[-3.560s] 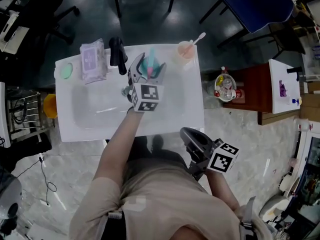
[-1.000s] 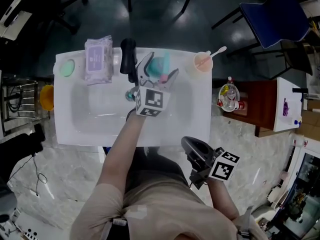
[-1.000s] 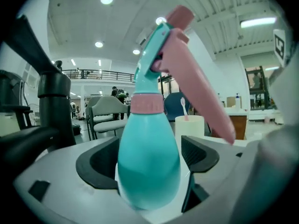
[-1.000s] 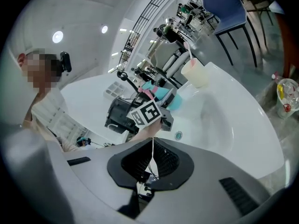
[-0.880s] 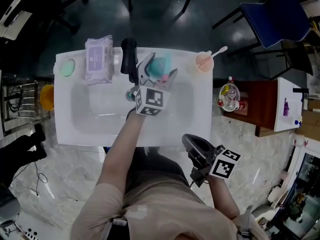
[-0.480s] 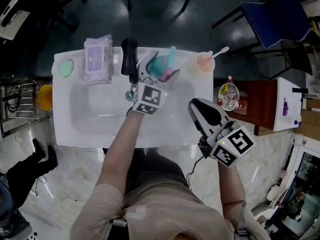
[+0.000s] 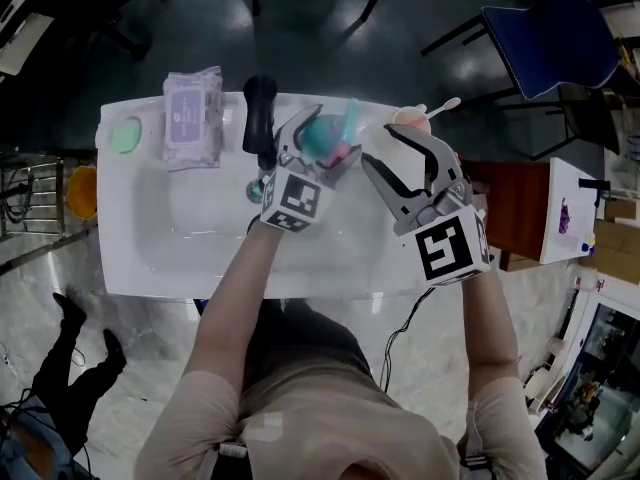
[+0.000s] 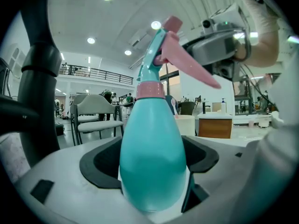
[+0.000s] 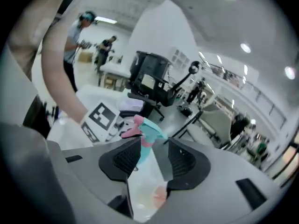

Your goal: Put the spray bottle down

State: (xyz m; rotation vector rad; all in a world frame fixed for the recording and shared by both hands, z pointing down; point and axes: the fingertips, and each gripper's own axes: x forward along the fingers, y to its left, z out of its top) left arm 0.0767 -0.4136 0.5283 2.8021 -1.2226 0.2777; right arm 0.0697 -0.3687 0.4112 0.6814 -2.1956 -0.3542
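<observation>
Teal spray bottle (image 8: 152, 162), pink trigger (image 8: 189, 66)

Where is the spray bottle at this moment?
In the head view the spray bottle is at the sink's far edge, near the middle, held in the left gripper, just right of the black faucet.

One teal spray bottle (image 8: 152, 162) with a pink trigger is in view. One white counter (image 7: 150, 268) with one sink basin carries one black faucet (image 7: 259, 108), one lilac pack of wipes (image 7: 190, 116), one green round disc (image 7: 124, 135) and one pale pink cup (image 7: 406, 117) with one stick (image 7: 445, 103) in it. Off the counter there are one blue chair (image 7: 548, 23), one orange object (image 7: 80, 190) and one brown cabinet (image 7: 510, 208).
</observation>
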